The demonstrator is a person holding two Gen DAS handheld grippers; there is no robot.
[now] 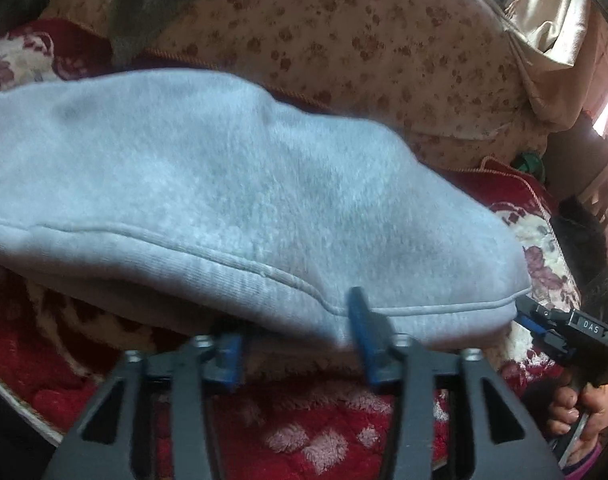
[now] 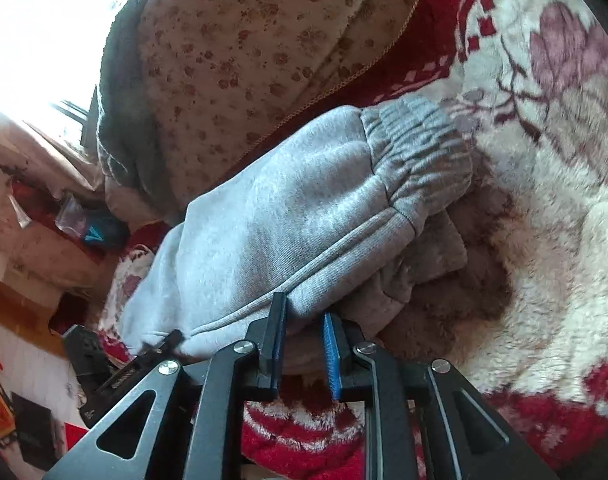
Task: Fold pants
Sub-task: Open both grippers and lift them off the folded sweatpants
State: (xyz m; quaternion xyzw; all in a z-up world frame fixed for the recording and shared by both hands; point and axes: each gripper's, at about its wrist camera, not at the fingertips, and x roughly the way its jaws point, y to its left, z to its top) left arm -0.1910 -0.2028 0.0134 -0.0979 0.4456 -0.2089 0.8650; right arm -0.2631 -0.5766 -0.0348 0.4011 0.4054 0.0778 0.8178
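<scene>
Grey fleece: the pants [image 1: 232, 184] lie folded in a thick bundle on a red and cream floral blanket [image 1: 312, 432], elastic waistband [image 2: 420, 148] at one end.
Left gripper [image 1: 300, 344]: at the near edge of the pants, jaws half wide; one blue pad lies on top of the hem, the other sits low at the edge, and the cloth between them does not look pinched.
Right gripper [image 2: 304, 344]: at the same near edge, beside the corner of the pants, jaws narrow; its own camera shows the seam edge at its fingertips, but a firm pinch cannot be told.
Hand [image 1: 580, 408]: grips the right gripper's handle, just beyond the corner of the pants.
Risk, loose left side: if only the right side is held, a lift would likely let the top layer slide and the fold open.
Risk, thick layers: the bundle is bulky, so a narrow jaw may catch only the top layer and drag it askew.
Risk, blanket: its long pile sits right under the pants and could get nipped along with the hem.
Behind the pants: a beige quilt [image 1: 376, 36] with small brown flowers is heaped close against the far edge, leaving little room to push that way.
Further behind: a dark grey cloth [image 1: 152, 8] on the quilt, and a bright window [image 2: 36, 28].
</scene>
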